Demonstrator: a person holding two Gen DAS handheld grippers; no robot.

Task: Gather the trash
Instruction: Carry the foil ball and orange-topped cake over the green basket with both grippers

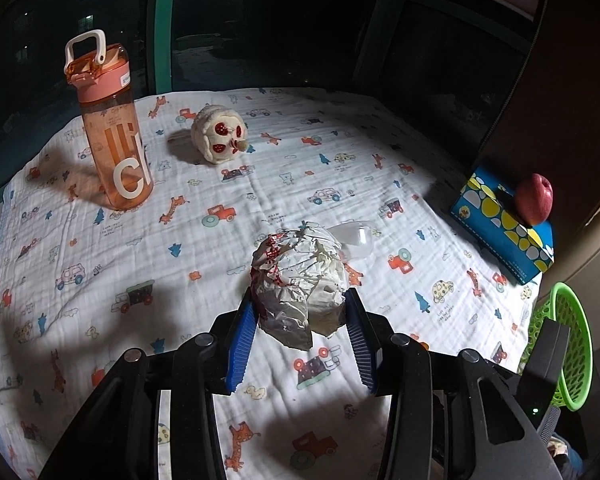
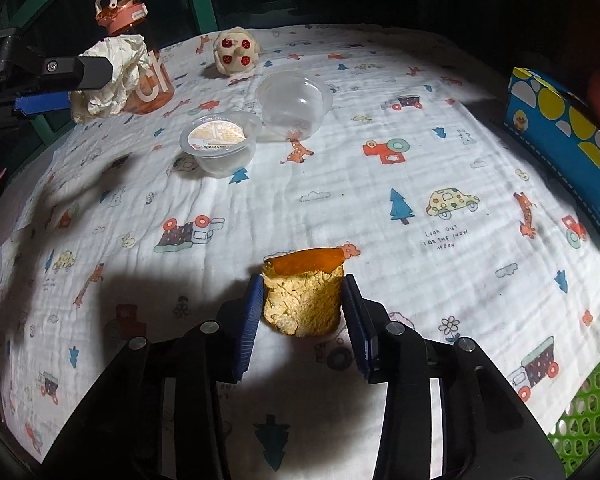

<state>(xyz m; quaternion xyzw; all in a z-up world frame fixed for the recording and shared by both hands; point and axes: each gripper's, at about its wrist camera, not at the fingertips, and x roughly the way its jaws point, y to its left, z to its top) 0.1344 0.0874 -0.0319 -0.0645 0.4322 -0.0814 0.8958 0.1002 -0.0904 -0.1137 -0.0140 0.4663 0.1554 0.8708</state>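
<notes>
My left gripper (image 1: 300,312) is shut on a crumpled paper wrapper (image 1: 300,276), white with red print, held above the table. In the right wrist view the same wrapper (image 2: 112,76) hangs in the left gripper (image 2: 84,84) at the far left. My right gripper (image 2: 302,300) is shut on a curled piece of orange peel (image 2: 304,296), orange outside and pale inside, held above the cloth. Two clear plastic cups lie on the table: one with a printed foil lid (image 2: 219,144), one lying open (image 2: 294,102). The open cup shows behind the wrapper (image 1: 356,238).
A patterned white cloth (image 2: 340,200) covers the table. An orange water bottle (image 1: 114,128) stands at the far left, with a round plush toy (image 1: 220,134) beside it. A blue tissue box (image 1: 504,224) with a red apple (image 1: 534,199) sits right. A green basket (image 1: 568,344) is beside the table's right edge.
</notes>
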